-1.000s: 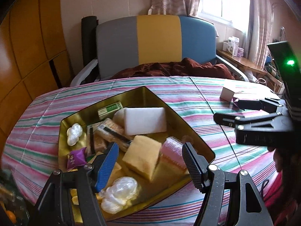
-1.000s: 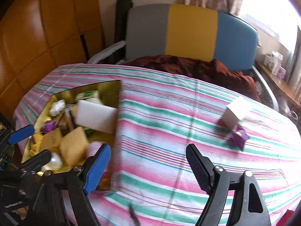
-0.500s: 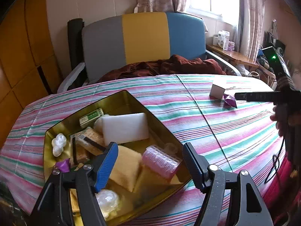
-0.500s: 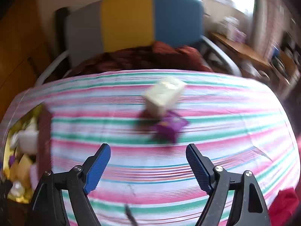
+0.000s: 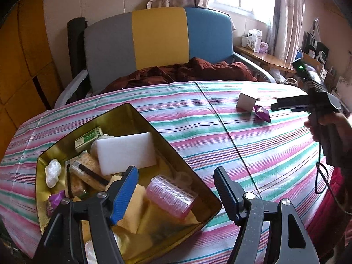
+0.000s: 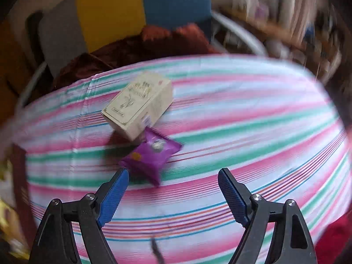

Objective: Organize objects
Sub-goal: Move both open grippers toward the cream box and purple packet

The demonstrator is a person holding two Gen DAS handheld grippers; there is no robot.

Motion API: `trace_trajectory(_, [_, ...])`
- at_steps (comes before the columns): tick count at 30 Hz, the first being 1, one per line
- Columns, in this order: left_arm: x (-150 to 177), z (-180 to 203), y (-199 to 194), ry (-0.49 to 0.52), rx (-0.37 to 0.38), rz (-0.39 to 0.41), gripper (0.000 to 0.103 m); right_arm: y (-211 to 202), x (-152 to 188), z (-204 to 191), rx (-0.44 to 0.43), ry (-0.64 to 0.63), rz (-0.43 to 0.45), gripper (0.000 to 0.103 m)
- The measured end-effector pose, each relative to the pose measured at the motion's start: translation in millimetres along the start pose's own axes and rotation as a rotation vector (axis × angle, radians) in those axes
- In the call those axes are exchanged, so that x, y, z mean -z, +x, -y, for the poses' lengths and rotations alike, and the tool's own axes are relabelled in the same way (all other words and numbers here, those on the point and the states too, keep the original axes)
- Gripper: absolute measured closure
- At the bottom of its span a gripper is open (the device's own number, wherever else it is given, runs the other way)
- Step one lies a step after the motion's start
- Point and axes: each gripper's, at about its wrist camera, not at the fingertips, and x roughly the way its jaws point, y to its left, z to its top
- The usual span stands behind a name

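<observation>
A gold tin (image 5: 140, 118) on the striped tablecloth holds a white sponge (image 5: 125, 151), a pink hair roller (image 5: 170, 195), yellow sponges, a green box and small packets. My left gripper (image 5: 176, 189) is open and empty, just above the tin's near corner. On the far right of the table lie a cream box (image 5: 246, 102) (image 6: 140, 103) and a purple packet (image 5: 261, 113) (image 6: 151, 156). My right gripper (image 6: 173, 189) is open and empty, close in front of the purple packet; from the left wrist view it shows at the right (image 5: 286, 105).
A chair with a grey, yellow and blue back (image 5: 158, 41) and a dark red cloth (image 5: 187, 70) stands behind the table. A wooden side table (image 5: 264, 57) with boxes stands by the window. The tin's edge (image 6: 19, 189) is at the left.
My right gripper has swung right, away from the tin, and moved close to the cream box and purple packet. My left gripper has pulled back a little over the tin.
</observation>
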Motion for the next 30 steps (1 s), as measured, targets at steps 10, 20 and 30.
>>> trace_trajectory(10, [-8, 13, 15, 0.013, 0.027, -0.023, 0.031, 50, -18, -1, -0.011, 0.117, -0.089, 0.027])
trace_trajectory(20, [-27, 31, 24, 0.056, 0.062, -0.02, 0.03, 38, -1, 18, 0.079, -0.085, -0.137, 0.065])
trace_trajectory(30, [-72, 79, 60, 0.13, 0.114, -0.04, 0.03, 32, 12, 43, 0.071, -0.021, -0.125, 0.065])
